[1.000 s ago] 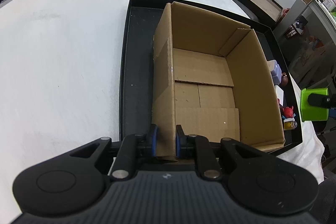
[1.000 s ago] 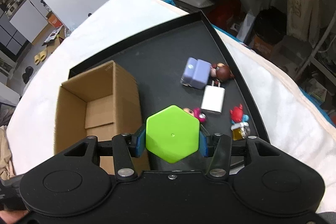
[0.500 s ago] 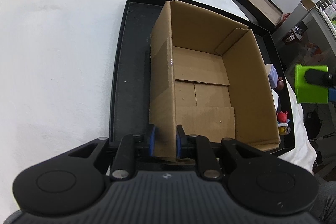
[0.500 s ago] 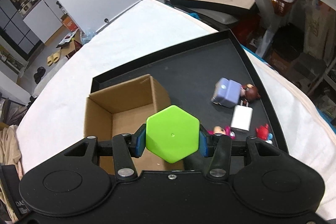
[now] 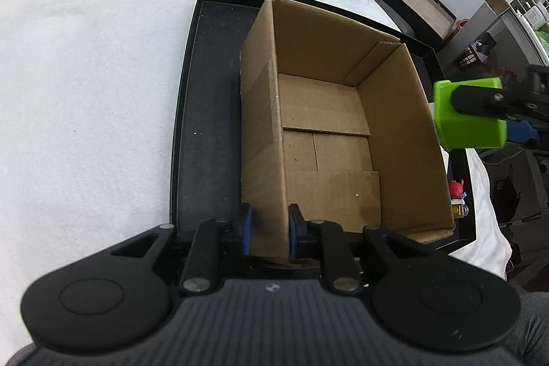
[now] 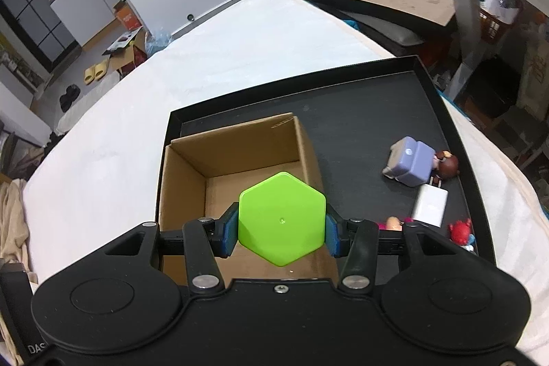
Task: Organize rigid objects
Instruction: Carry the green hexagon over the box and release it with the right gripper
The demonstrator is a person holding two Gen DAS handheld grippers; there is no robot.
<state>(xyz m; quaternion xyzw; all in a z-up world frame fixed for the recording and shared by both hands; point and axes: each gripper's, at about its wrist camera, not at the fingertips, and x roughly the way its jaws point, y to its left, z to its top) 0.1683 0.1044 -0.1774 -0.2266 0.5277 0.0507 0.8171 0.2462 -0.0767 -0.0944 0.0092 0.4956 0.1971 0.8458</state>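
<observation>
While my left gripper (image 5: 269, 225) pinches the cardboard box (image 5: 329, 132) wall, my right gripper (image 6: 281, 230) clamps the green hexagonal block (image 6: 281, 218) above it.

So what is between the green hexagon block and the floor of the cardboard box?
Nothing: in the right wrist view the green hexagon block hangs over the cardboard box, whose floor shows bare.

In the right wrist view, the green hexagonal block (image 6: 282, 217) hides part of the cardboard box (image 6: 219, 160) floor. At lower right, a pink figure (image 6: 391, 223) shows only its top above the gripper body, and the red toy (image 6: 461, 230) is partly covered. The left wrist view's right edge cuts off the right gripper (image 5: 514, 102), its far fingertip hidden behind the block.
</observation>
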